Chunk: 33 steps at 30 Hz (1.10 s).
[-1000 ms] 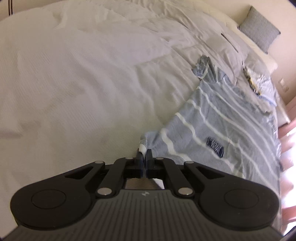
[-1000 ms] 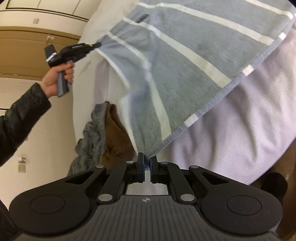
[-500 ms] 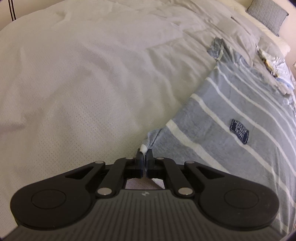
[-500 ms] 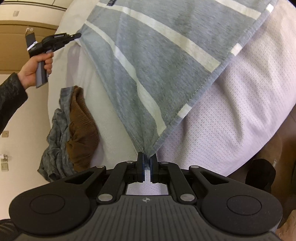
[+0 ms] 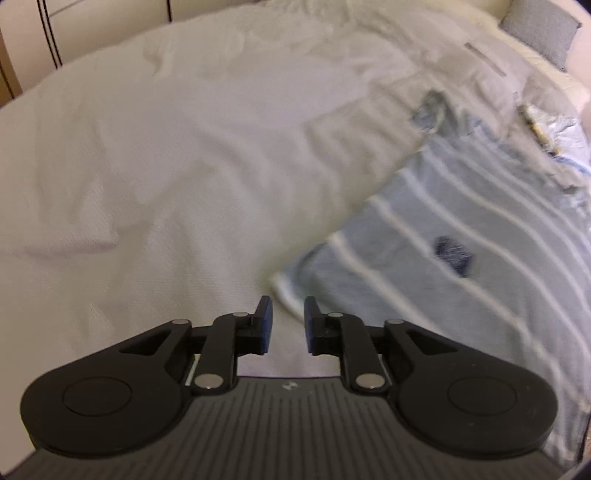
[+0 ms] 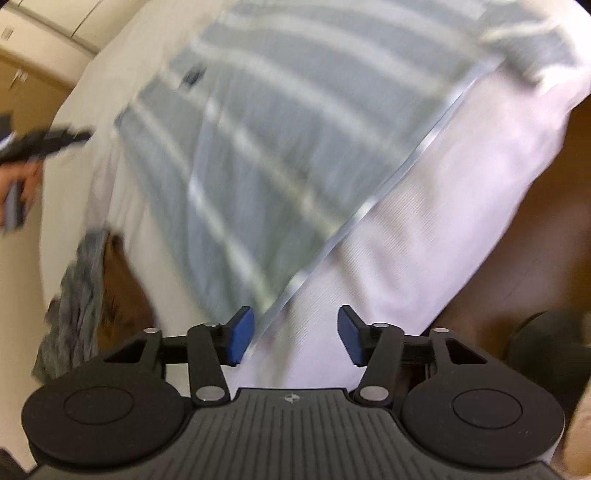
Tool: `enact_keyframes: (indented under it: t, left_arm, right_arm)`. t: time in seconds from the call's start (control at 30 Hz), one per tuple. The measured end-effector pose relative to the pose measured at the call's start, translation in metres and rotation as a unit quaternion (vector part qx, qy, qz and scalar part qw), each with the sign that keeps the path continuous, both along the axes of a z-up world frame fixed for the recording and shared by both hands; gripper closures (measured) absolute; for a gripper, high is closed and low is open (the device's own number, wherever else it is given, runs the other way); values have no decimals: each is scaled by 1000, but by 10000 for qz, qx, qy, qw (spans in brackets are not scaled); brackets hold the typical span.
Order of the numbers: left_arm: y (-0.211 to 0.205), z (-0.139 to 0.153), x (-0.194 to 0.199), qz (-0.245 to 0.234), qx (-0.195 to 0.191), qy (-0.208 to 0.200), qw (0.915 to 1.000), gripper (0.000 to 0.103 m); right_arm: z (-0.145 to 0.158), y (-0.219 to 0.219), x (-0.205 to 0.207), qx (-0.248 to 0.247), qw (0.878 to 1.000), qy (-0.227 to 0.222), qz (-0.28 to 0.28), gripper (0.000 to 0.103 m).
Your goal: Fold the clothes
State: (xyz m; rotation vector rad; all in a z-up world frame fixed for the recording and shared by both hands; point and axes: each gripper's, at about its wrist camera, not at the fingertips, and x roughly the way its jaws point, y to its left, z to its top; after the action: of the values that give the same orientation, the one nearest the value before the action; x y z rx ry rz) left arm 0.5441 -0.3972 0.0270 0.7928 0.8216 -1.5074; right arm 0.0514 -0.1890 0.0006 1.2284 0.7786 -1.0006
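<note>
1. Left wrist view: the left tongs [image 5: 287,325] are spread, with bare bedcover showing in the gap and nothing pinched between them.
2. The striped shirt [image 5: 461,266] lies flat on the bed [image 5: 184,166], filling the side from about 1 to 4 o'clock. Its nearest corner sits just beyond the tong tips, toward 1 o'clock, and does not touch them.
3. A dark patch [image 5: 452,253] sits on the shirt, too blurred to read. The shirt's far end, near 1 o'clock, is bunched and hard to make out, and its right side is cut off by the frame edge.
4. A grey pillow [image 5: 539,27] lies at the far 1 o'clock corner, partly cut off. A small pale heap [image 5: 554,136] at 2 o'clock is too smeared to identify.
5. Right wrist view: the right tongs [image 6: 295,338] are spread wide and hold nothing. The whole picture is heavily blurred.
6. The shirt runs from 12 o'clock down to a corner just in front of the tong on the 9 o'clock side; whether it touches that tong cannot be told.
7. At 9 o'clock a hand [image 6: 22,181] grips the other tool, cut off by the frame edge.
8. A crumpled grey and brown pile of clothes [image 6: 96,288] lies at 8 o'clock on the bed.
</note>
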Motion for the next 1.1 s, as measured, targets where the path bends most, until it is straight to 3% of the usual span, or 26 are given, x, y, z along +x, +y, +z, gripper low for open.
enact_keyframes:
  t: [0.3,0.43,0.5,0.6,0.77,1.1]
  left_arm:
    - [65,61,-110,-476,-233,98,9985,61]
    - [97,77,-160,-549,-171,-121,9983,49]
    - [114,84,-183,-540,-132,-173,9983,36]
    - [136,94,-220,-493,-107,-276,9983,20]
    - [164,111,-280,-228,-93,-353,9991,4]
    - [198,138,-359,369,-249,-368,9983,2]
  right_arm:
    - [83,-19,-56,-1008,9908,522,-732,27]
    - [106,-28,-79,-1152,9876,797,-711,17]
    - [115,-34,-92,-1168,9871,878,-650,14]
    - [125,-41,-116,-1244,9870,868,-534,14]
    - [135,-57,-155,-1362,9871,819,-205,14]
    - [151,-72,-190,-1605,9811,881,627,13]
